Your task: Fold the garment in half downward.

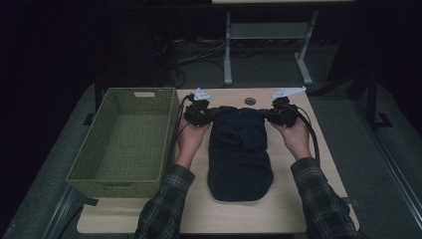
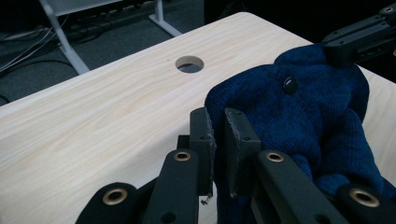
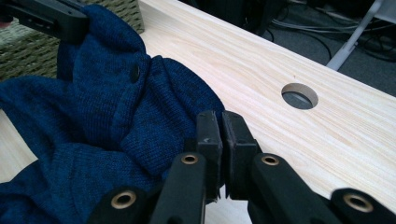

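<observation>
While both claws pinch the far corners of the blue knitted garment [image 1: 240, 149], keep your two hands level with each other so the fabric comes up evenly. Your left claw [image 1: 208, 115] is pressed together on the knit at about ten o'clock of the garment, and your right claw [image 1: 269, 115] is clamped on it at about two o'clock; in the gripper views each pair of jaws has a fold of wool squeezed between the pads, so neither grip looks shallow. The garment lies down the middle of the counter [image 1: 328, 164], its far edge just lifted and its near end flat toward six o'clock. The green woven basket [image 1: 124, 144] stands at nine o'clock, just beside your left hand [image 1: 190, 137]. If the basket is your goal, lift high enough that the hanging tail clears its rim before you swing across, and move both hands together so the cloth stays spread rather than bunching. Watch the small dark button [image 2: 290, 84] near the top edge; do not let it snag on the weave.
</observation>
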`<state>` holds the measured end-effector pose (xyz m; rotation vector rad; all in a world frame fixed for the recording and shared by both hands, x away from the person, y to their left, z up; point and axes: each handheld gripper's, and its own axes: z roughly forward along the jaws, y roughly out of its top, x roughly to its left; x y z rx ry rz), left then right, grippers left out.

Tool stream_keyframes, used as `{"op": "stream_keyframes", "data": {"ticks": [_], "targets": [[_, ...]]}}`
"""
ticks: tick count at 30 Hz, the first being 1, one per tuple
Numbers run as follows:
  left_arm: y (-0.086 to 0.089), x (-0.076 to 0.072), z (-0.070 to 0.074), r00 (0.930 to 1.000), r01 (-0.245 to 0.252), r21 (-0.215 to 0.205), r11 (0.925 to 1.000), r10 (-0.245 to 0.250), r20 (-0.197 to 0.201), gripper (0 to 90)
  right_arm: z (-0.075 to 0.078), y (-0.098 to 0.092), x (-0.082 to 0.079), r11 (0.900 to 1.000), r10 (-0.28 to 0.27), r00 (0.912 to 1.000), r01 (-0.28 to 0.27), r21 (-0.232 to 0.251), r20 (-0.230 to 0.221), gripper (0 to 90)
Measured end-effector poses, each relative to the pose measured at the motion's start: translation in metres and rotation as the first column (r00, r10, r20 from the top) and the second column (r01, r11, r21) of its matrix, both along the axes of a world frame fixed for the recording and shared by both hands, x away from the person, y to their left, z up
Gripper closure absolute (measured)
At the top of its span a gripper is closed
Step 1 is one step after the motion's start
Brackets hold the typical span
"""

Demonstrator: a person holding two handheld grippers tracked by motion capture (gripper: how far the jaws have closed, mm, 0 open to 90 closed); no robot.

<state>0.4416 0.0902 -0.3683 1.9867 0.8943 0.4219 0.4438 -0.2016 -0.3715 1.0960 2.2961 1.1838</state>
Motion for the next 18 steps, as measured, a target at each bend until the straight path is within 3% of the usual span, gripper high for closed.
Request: {"op": "stream_keyframes", "data": {"ticks": [7,13,18], "targets": [[0.001,-0.014,0.0,0.9999,0.008,0.003,1.0,-0.008,0.008,82.2,0.0,-0.002,-0.017,1.0,0.011,0.9997,-0.011,0.009,0.02,86.4],[0.002,-0.029,-0.001,0.9995,0.027,0.034,0.999,-0.028,0.013,82.1,-0.002,0.0,-0.034,1.0,0.026,0.9993,-0.026,-0.004,0.027,86.4],[0.005,-0.039,-0.004,0.9992,0.039,0.035,0.9986,-0.039,-0.004,82.1,-0.005,0.002,-0.048,0.999,0.047,0.9986,-0.047,-0.016,0.024,86.2]]}}
